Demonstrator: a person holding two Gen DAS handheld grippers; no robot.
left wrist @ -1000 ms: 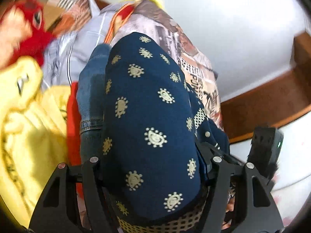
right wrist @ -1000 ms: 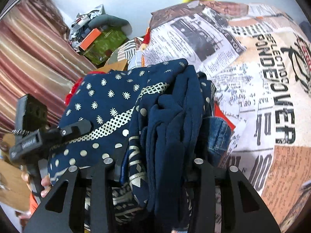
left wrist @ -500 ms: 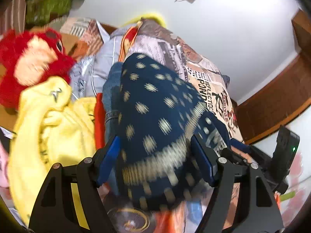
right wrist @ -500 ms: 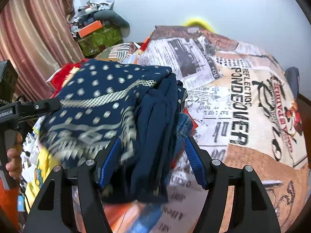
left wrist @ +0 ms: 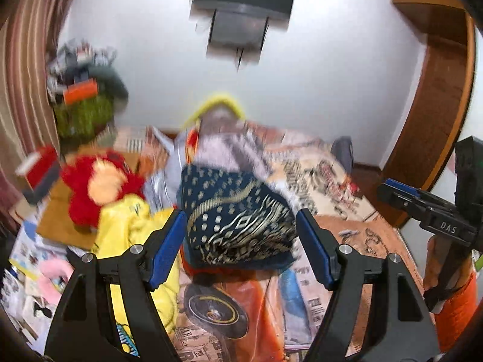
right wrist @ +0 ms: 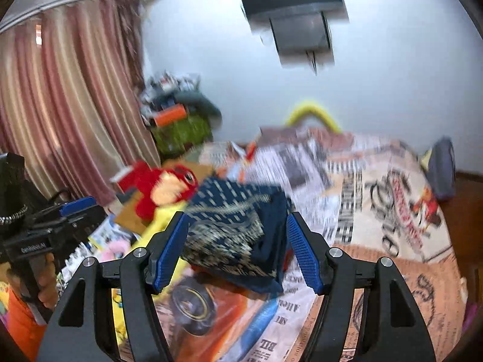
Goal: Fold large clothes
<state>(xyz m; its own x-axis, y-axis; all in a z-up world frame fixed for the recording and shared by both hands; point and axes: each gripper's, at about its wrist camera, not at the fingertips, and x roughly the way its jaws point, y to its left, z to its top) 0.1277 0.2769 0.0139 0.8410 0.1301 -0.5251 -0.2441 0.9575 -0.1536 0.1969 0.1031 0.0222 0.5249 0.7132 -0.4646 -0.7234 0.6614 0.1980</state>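
A folded navy garment [left wrist: 235, 217] with gold dots and patterned borders lies on a small stack of clothes on the bed. In the left wrist view my left gripper [left wrist: 240, 241] stands open and drawn back from it, and its blue pads [left wrist: 167, 247] are clear of the cloth. The right wrist view shows the same garment [right wrist: 235, 232] ahead of my right gripper [right wrist: 237, 250], open too, with pads [right wrist: 302, 253] off the fabric. Each view catches the other tool: the right gripper [left wrist: 401, 196] at the right edge, the left gripper [right wrist: 75, 211] at the left edge in a hand.
A newspaper-print bedspread [right wrist: 377, 211] covers the bed. Left of the stack lie a red plush toy [left wrist: 96, 181] and a yellow garment [left wrist: 126, 226]. A striped curtain [right wrist: 60, 105], a cluttered green box [right wrist: 181, 132] and a wall-mounted screen [left wrist: 241, 6] stand behind.
Both grippers let go of the folded navy garment, opened and pulled back and upward. The garment now rests on the stack, smaller in both views.
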